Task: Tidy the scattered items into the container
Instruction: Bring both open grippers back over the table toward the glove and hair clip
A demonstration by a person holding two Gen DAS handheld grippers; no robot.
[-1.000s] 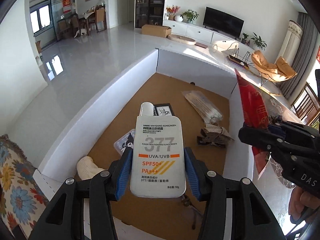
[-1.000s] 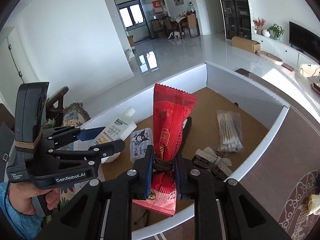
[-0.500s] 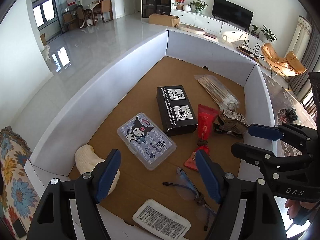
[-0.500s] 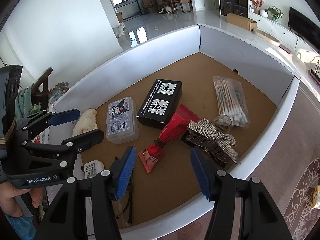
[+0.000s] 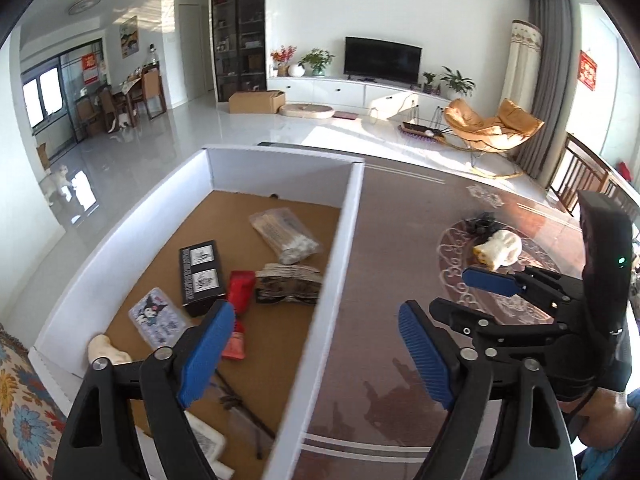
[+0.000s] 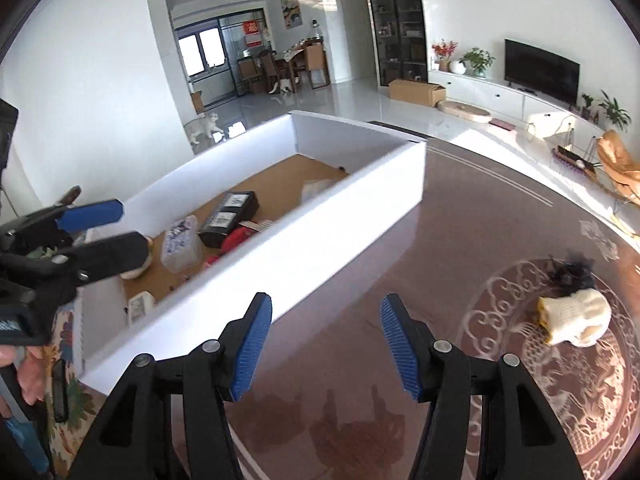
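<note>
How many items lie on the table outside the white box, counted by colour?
White soft item: 1
Black tangled item: 1
Total: 2

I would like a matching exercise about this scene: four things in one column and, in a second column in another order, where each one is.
Things:
1. black box
2. white knitted item
3. red packet
4. left gripper

Places:
A. on the table, outside the container
B. in the container, beside the bag of cotton swabs
C. above the container's right wall, empty, jaws opening
D. in the container, between the black box and the sparkly bow

Pairs: 1-B, 2-A, 3-D, 4-C
</note>
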